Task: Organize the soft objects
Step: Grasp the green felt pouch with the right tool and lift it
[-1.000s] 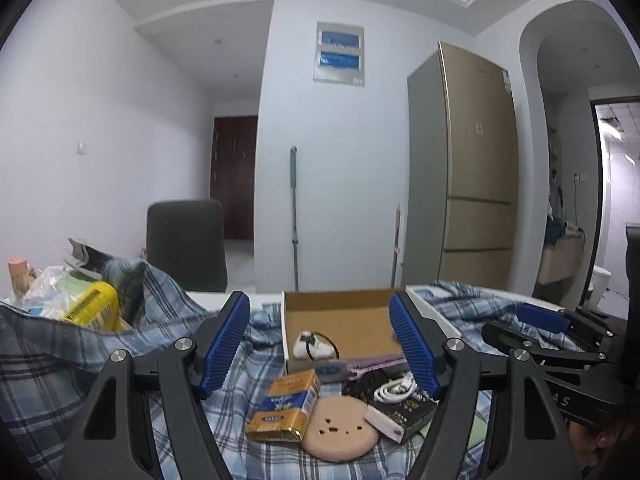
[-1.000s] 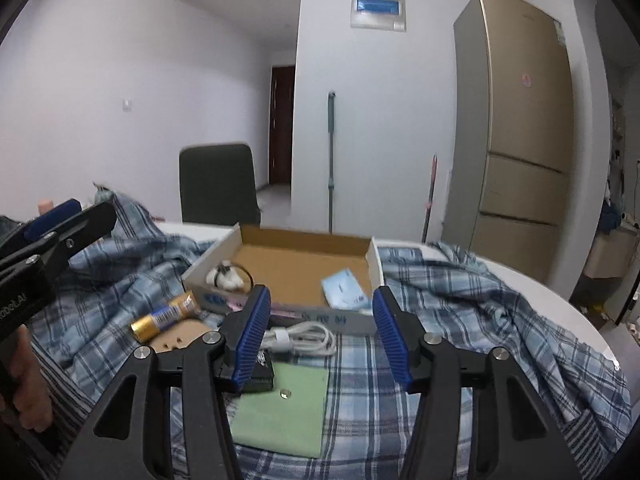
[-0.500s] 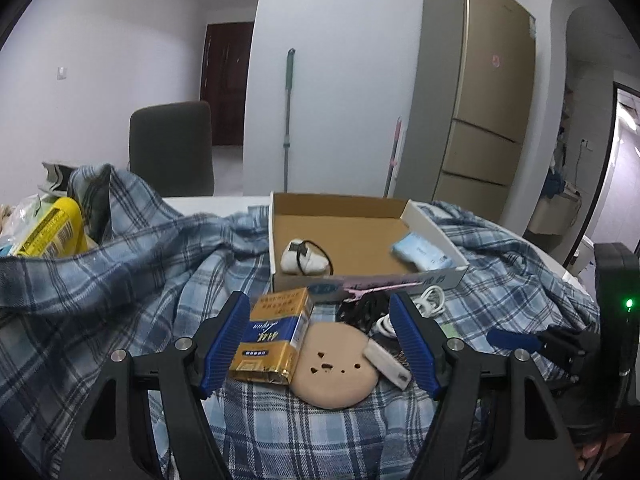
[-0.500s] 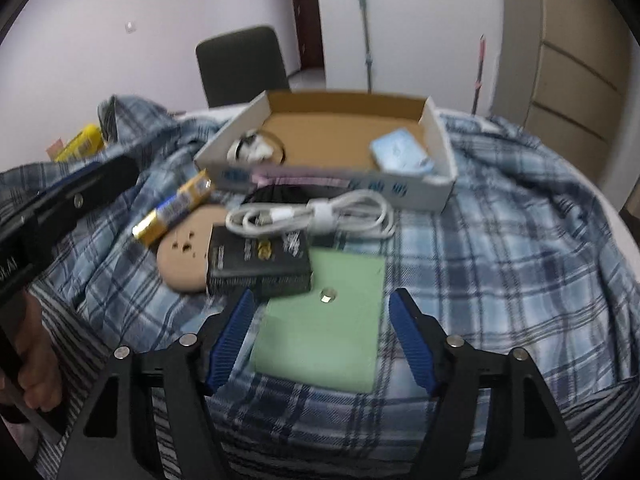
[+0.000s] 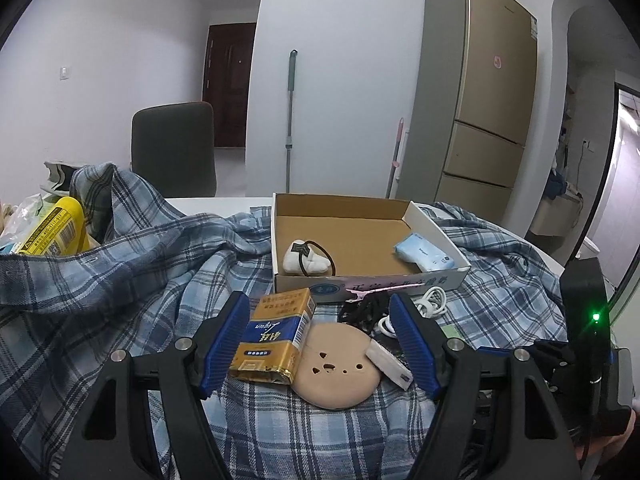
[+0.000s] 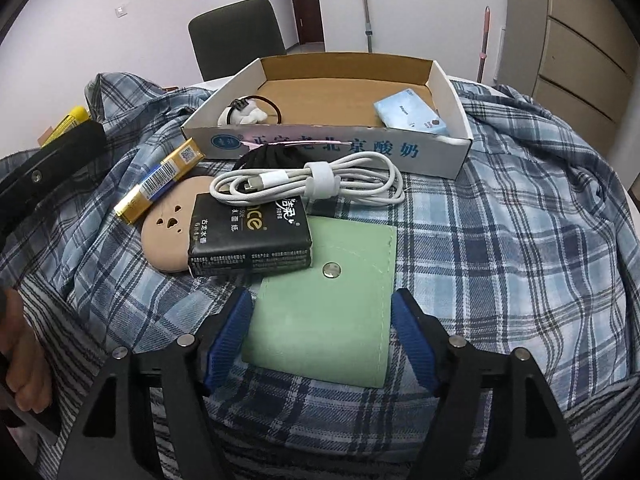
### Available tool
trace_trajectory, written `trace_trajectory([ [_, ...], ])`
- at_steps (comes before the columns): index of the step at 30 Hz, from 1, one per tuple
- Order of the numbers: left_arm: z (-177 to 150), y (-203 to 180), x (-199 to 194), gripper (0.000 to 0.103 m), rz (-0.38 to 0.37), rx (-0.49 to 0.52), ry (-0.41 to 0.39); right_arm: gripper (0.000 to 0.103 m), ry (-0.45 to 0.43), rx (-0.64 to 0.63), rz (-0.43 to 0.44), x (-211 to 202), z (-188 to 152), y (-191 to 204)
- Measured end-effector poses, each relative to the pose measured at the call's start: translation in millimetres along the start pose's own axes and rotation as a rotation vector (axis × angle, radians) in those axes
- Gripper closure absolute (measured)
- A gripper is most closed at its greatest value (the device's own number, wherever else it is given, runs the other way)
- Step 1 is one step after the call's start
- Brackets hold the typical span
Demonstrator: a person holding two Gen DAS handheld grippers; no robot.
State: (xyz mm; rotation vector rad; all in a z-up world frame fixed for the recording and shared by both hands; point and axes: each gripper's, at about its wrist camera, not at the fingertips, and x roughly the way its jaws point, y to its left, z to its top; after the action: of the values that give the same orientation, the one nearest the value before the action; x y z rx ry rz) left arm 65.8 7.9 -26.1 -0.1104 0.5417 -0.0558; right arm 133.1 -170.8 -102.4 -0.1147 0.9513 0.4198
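Small items lie on a blue plaid shirt (image 6: 500, 240) spread over the table. My right gripper (image 6: 320, 298) is open, its blue pads either side of a green snap pouch (image 6: 324, 320) without pressing it. Beyond the pouch lie a black tissue pack (image 6: 248, 236), a coiled white cable (image 6: 312, 184) and a black fabric piece (image 6: 280, 156). My left gripper (image 5: 318, 300) is open above a gold and blue pack (image 5: 276, 336) and a tan round pad (image 5: 336, 368). A cardboard box (image 6: 320, 148) holds a white hair tie (image 6: 248, 114) and a light blue tissue pack (image 6: 412, 114).
A yellow packet (image 5: 56, 228) and plastic-wrapped goods sit at the far left on the shirt. A dark chair (image 5: 174, 148) stands behind the table, a tall fridge (image 5: 476, 92) at the back right. A person's hand (image 6: 20, 364) holds the left gripper's body.
Both views have tipped down toward the table. The right gripper came down over the green pouch and its jaws widened. The left gripper dipped toward the gold pack and the tan pad.
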Motion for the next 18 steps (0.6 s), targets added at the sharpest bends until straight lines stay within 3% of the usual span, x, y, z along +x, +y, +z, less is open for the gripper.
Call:
trace_trajectory([
  [11,-1.3,-4.4,-2.6,0.028,-0.015,0.022,-0.012,0.034,-0.008,-0.013,-0.046,1.0,-0.2,3.2],
  [18,-1.2,-5.3,-3.6,0.028,-0.02,0.029,-0.017,0.034,-0.081,0.022,-0.033,-19.9,3.0,-6.9],
])
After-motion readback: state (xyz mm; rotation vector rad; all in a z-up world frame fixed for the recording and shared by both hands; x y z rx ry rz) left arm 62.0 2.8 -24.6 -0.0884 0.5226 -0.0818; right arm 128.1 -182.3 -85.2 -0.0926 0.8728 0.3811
